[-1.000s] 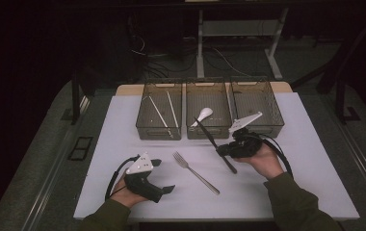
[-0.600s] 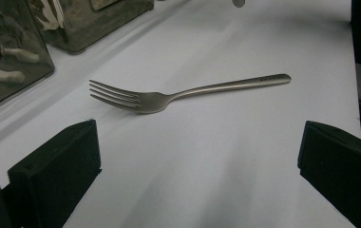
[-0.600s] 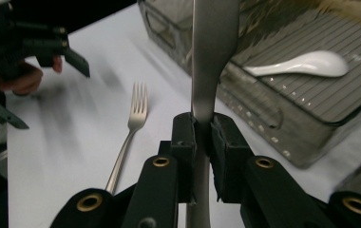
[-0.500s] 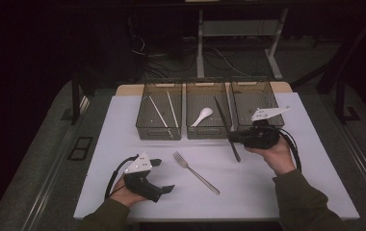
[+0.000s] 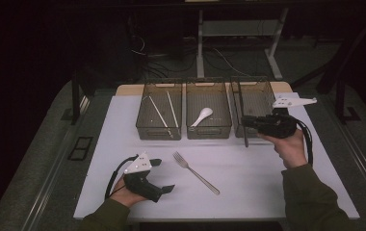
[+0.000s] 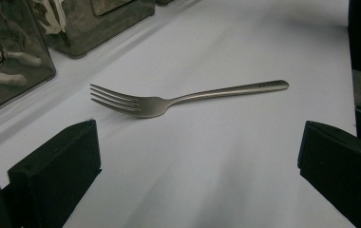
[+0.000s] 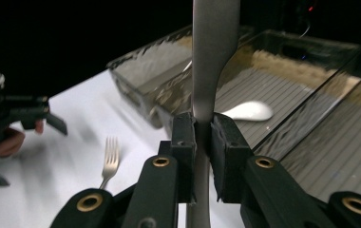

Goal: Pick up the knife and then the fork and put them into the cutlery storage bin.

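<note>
A metal fork (image 5: 195,173) lies on the white table top, tines toward the bins. My left gripper (image 5: 164,175) rests just left of it, jaws wide open and empty. In the left gripper view the fork (image 6: 169,100) lies ahead between the open jaws of that gripper (image 6: 197,161). My right gripper (image 5: 245,121) is shut on a long table knife (image 5: 246,138), held above the near left corner of the right bin (image 5: 260,96). In the right gripper view the knife (image 7: 214,42) stands up from the closed jaws of that gripper (image 7: 202,137).
Three clear bins stand in a row at the back of the white mat (image 5: 267,192). The left bin (image 5: 145,113) holds chopsticks (image 5: 158,111), and the middle bin (image 5: 219,101) holds a white spoon (image 5: 202,115). A table frame and cables lie beyond in the dark.
My right gripper has carried the knife to the right and farther back, from mid-table to the right bin's near edge, and the knife has turned more lengthwise. The left gripper has stayed put.
</note>
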Motion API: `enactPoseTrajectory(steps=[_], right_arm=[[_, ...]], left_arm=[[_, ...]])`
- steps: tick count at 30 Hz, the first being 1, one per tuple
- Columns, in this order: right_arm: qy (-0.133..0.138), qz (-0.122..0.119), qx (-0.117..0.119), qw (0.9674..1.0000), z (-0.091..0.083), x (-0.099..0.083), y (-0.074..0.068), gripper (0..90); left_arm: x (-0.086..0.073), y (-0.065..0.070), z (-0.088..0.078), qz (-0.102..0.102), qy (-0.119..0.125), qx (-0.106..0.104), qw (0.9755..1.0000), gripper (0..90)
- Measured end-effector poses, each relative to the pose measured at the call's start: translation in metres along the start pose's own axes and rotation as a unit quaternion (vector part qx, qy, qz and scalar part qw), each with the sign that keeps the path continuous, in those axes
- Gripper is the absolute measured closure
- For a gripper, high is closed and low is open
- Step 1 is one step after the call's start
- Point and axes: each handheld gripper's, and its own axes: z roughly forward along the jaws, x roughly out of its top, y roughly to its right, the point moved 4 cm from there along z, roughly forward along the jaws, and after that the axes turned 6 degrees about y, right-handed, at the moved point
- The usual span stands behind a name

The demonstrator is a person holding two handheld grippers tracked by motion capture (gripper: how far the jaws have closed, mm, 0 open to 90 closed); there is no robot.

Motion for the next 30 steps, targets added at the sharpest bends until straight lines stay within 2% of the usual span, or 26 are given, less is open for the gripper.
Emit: enactPoseTrajectory(steps=[8, 16, 21, 26, 30], right_arm=[[0.04, -0.004, -0.044, 0.9982, -0.011, 0.025, 0.022, 80.2], [0.047, -0.017, -0.1, 0.9937, -0.011, 0.041, 0.052, 80.2], [0.039, -0.019, -0.136, 0.9898, -0.007, 0.039, 0.075, 80.1], [0.008, -0.011, -0.168, 0.9856, 0.0, 0.026, 0.1, 80.1], [-0.027, -0.009, -0.183, 0.9827, 0.005, 0.015, 0.112, 80.1]], left_arm=[[0.0, 0.001, 0.0, -0.005, 0.003, -0.001, 1.0, 0.0], [0.0, 0.002, 0.0, -0.005, 0.004, -0.002, 1.0, 0.0], [0.0, 0.002, 0.0, -0.005, 0.002, -0.004, 1.0, 0.0], [0.0, 0.001, 0.0, -0.004, 0.002, -0.005, 1.0, 0.0], [0.0, 0.001, 0.0, -0.006, 0.002, -0.005, 1.0, 0.0]])
